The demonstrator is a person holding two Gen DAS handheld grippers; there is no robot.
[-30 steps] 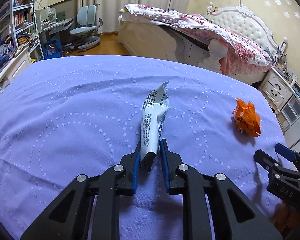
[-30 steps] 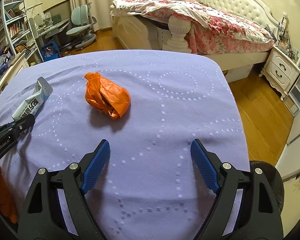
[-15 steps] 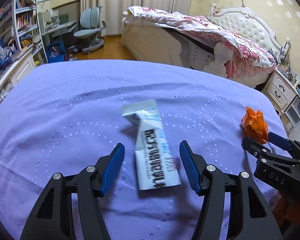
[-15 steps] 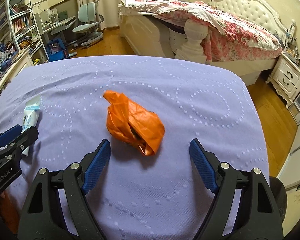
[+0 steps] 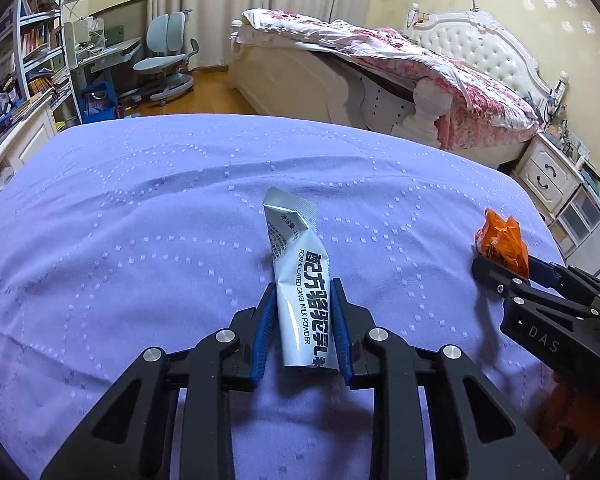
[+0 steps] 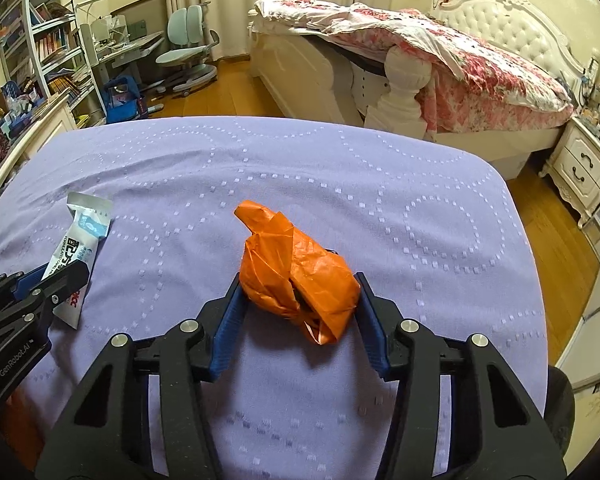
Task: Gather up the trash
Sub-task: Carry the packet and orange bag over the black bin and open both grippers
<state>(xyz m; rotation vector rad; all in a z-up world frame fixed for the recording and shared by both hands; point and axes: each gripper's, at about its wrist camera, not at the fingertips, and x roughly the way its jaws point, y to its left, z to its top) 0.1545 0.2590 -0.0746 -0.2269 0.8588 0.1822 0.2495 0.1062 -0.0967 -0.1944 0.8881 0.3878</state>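
Left tongs [image 5: 303, 312]: clamped on the lower half of the milk powder sachet [image 5: 300, 280]; both blue pads press its long edges. The jaws have just been closing onto it.
Sachet place: lies on the purple cloth [image 5: 140, 208] of the counter, its folded top pointing toward 12 o'clock in the left wrist view; in the right wrist view it sits at 9 o'clock.
Right tongs [image 6: 298, 304]: jaws have just been closing around the orange wrapper [image 6: 296, 272]; the crumpled bundle fills the gap, and both pads appear to touch its sides.
Wrapper place: on the cloth near the middle of the right wrist view; at 3 o'clock in the left wrist view, peeking above the other tongs.
Done so far: both visible pieces of trash appear gripped, one per hand; neither looks lifted, since each seems to rest on the cloth.
Left to do: lift both and carry them to a bin. No bin or bag shows in either view, so where they go cannot be told.
Other trash: none visible elsewhere on the cloth.
Progress judgement: early to middle; pick-up secured, disposal not begun.
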